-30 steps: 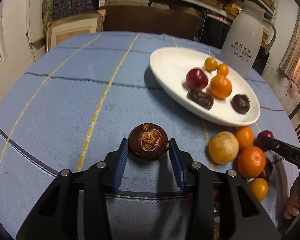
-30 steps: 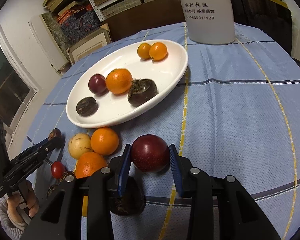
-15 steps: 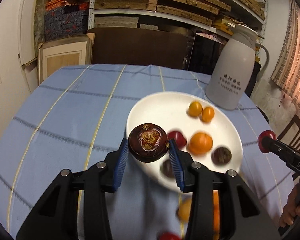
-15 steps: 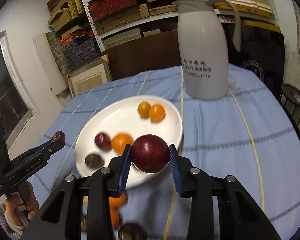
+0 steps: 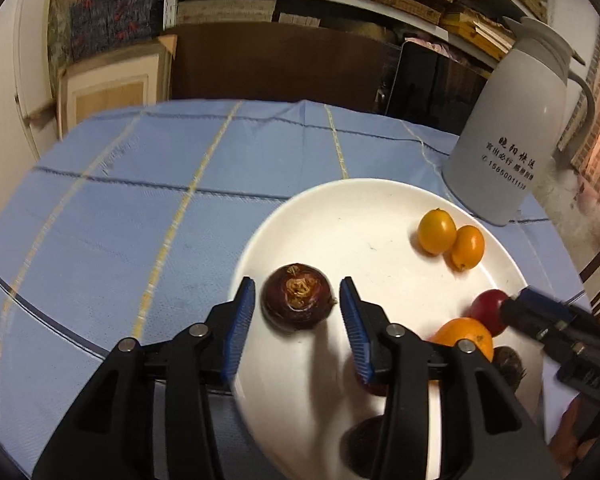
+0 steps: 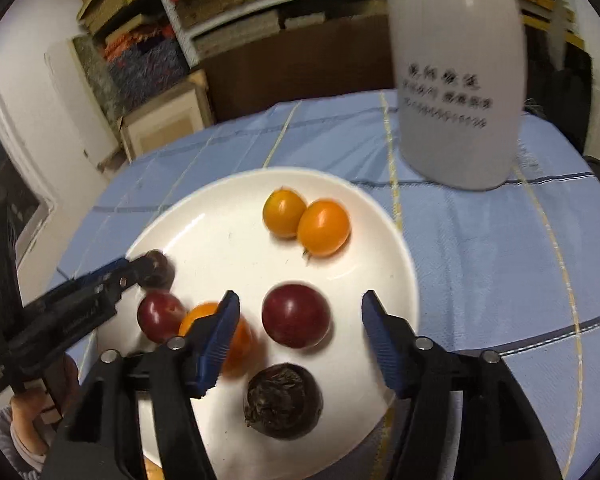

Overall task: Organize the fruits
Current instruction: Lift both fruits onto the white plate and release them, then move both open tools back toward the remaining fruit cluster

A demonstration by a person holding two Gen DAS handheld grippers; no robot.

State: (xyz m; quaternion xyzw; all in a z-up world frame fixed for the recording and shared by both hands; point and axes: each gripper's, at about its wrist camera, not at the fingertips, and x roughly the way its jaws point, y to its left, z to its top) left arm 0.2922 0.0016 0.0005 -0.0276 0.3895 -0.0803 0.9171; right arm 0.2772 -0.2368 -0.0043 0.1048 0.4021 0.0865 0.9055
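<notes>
1. Your left gripper (image 5: 297, 312) is opening; the dark brown, round water chestnut (image 5: 297, 298) sits loose between its pads, just inside the near-left rim of the white round plate (image 5: 340, 208).
2. Your right gripper (image 6: 296, 328) is opening wide; the smooth dark-red plum (image 6: 296, 316) lies between the jaws, untouched, mid-plate.
3. Bare plate lies ahead of both.

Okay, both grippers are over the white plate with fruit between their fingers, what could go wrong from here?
1. The round red fruit lies free between the opening right gripper jaws; it could roll into the orange or off the white plate.
2. The dark fruit at the opening left gripper sits near the rim and may roll off.
</notes>
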